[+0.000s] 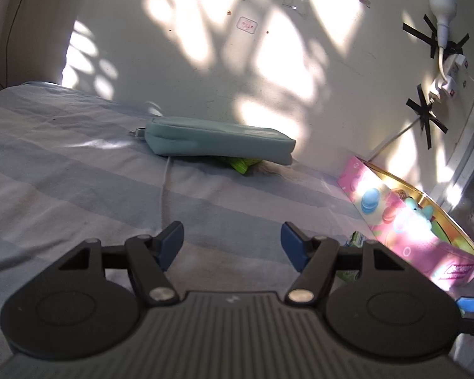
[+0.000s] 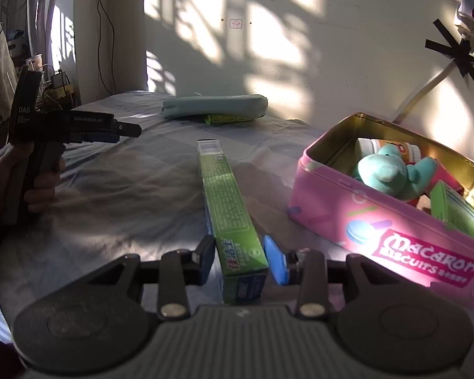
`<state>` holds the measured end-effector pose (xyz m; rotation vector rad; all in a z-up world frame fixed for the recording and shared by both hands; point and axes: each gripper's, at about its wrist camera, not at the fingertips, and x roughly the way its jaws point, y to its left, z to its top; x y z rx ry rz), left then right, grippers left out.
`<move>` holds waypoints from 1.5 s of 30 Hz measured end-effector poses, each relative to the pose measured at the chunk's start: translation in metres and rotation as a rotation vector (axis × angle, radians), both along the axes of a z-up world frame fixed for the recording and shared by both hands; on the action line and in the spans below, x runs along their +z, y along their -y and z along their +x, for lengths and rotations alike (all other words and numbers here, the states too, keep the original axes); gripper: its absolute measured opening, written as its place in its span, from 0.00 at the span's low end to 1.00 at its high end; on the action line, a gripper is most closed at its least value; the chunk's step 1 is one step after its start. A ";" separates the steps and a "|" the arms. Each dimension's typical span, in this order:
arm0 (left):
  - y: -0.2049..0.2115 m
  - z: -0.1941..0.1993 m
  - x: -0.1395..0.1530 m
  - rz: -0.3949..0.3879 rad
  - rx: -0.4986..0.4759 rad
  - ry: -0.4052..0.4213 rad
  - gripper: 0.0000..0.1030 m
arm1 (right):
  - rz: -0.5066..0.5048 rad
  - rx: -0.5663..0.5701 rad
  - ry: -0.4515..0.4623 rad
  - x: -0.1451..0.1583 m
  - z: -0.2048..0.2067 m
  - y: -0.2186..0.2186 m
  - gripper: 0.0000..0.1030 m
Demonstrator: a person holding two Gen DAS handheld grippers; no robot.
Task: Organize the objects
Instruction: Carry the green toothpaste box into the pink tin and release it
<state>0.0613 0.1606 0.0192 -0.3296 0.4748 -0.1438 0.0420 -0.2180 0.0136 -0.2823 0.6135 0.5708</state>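
Observation:
A long green box (image 2: pixel 229 218) lies on the striped bed sheet (image 2: pixel 126 189), its near end between the fingers of my right gripper (image 2: pixel 241 262). The jaws sit close on both sides of it; I cannot tell if they press it. My left gripper (image 1: pixel 232 246) is open and empty above the sheet (image 1: pixel 79 173); it also shows in the right wrist view (image 2: pixel 123 131), held by a hand. A pink macaron tin (image 2: pixel 379 221) stands open at the right with a teal plush toy (image 2: pixel 388 172) and a green box inside. The tin also shows in the left wrist view (image 1: pixel 404 218).
A light teal pouch (image 1: pixel 218 140) lies by the wall on top of a green packet (image 1: pixel 241 165); the pouch also shows in the right wrist view (image 2: pixel 215 105). A power strip (image 1: pixel 445 75) and cables are taped to the wall at the right.

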 end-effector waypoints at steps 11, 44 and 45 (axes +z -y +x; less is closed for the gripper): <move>0.111 -0.012 0.024 -0.027 -0.358 -0.019 0.68 | 0.172 -0.289 0.048 -0.011 -0.034 0.099 0.53; 0.234 0.075 0.068 0.039 -0.420 0.012 0.58 | 0.215 -0.404 0.214 0.008 0.070 0.145 0.54; 0.237 0.078 0.064 0.048 -0.415 -0.001 0.57 | 0.212 -0.413 0.207 0.005 0.074 0.145 0.55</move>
